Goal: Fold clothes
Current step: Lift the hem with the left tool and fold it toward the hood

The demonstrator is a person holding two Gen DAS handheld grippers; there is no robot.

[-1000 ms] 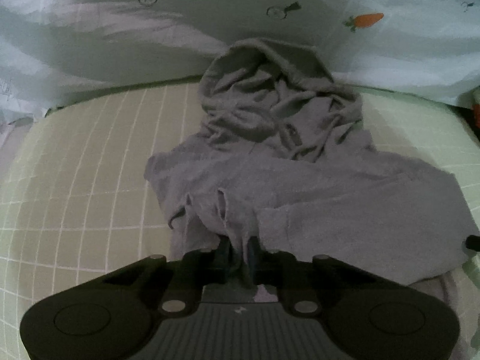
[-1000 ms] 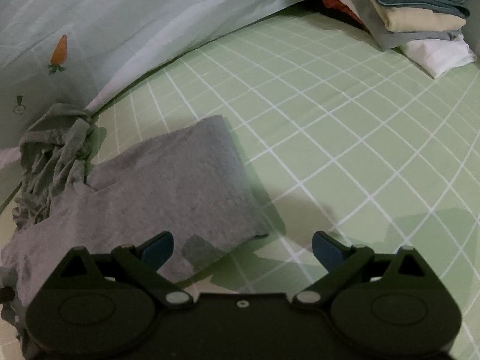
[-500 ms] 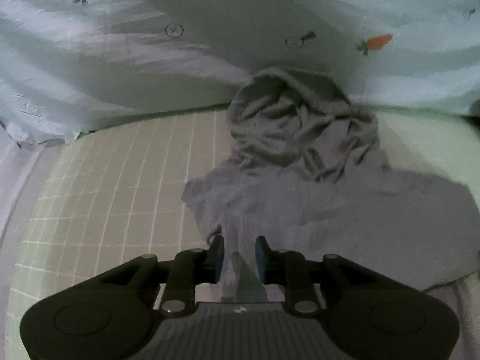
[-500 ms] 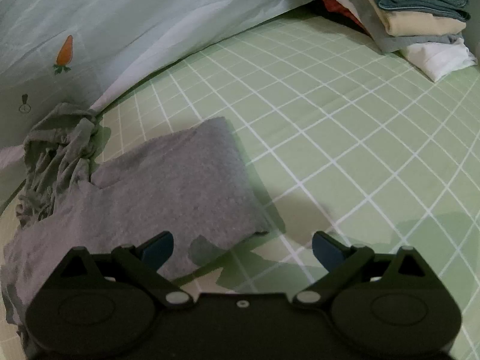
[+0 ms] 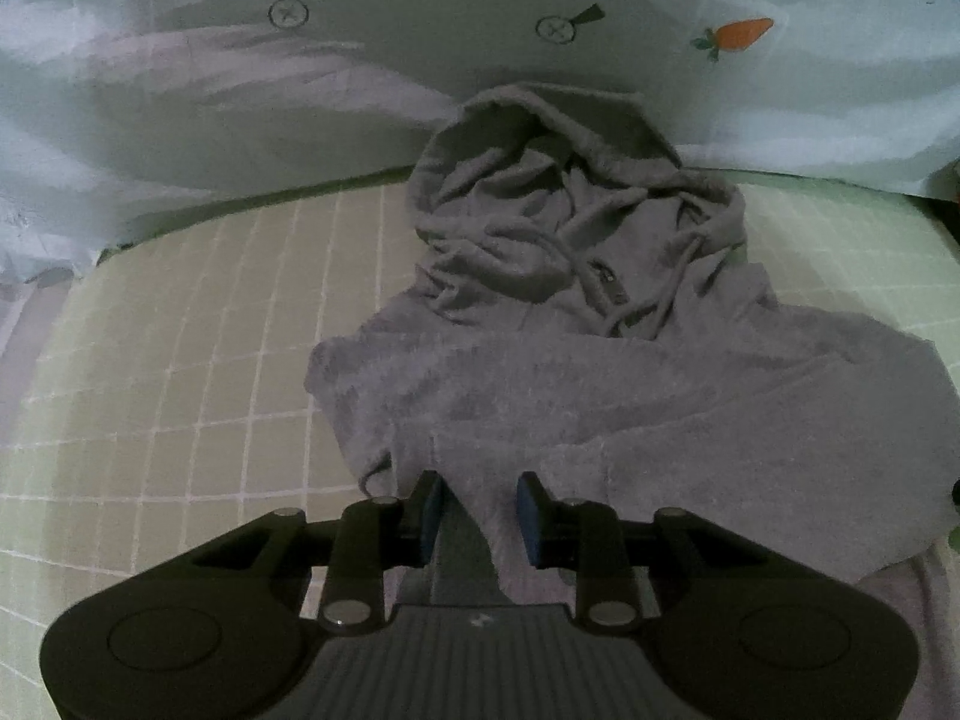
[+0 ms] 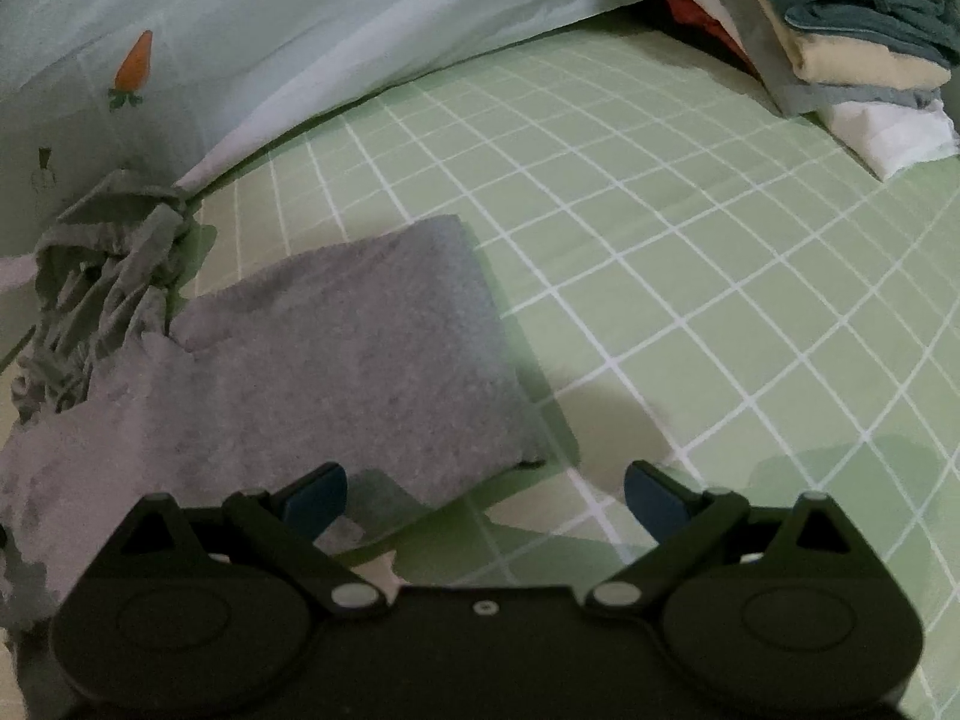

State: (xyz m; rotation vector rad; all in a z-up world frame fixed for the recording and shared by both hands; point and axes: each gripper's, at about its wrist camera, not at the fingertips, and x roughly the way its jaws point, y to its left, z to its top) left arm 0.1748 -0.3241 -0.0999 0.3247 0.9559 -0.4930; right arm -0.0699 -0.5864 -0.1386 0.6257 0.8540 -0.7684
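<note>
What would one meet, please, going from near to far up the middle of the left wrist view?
Left hand-held gripper, open around a fold of cloth → flat body of the grey fleece hoodie → its crumpled hood → pale carrot-print bedding.

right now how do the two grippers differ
The left gripper has its jaws only partly apart with a fold of the grey hoodie between them; the right gripper gapes wide with nothing between its jaws. The left sits over the hoodie, the right over the hoodie's edge and the green sheet. Both have blue pads.
</note>
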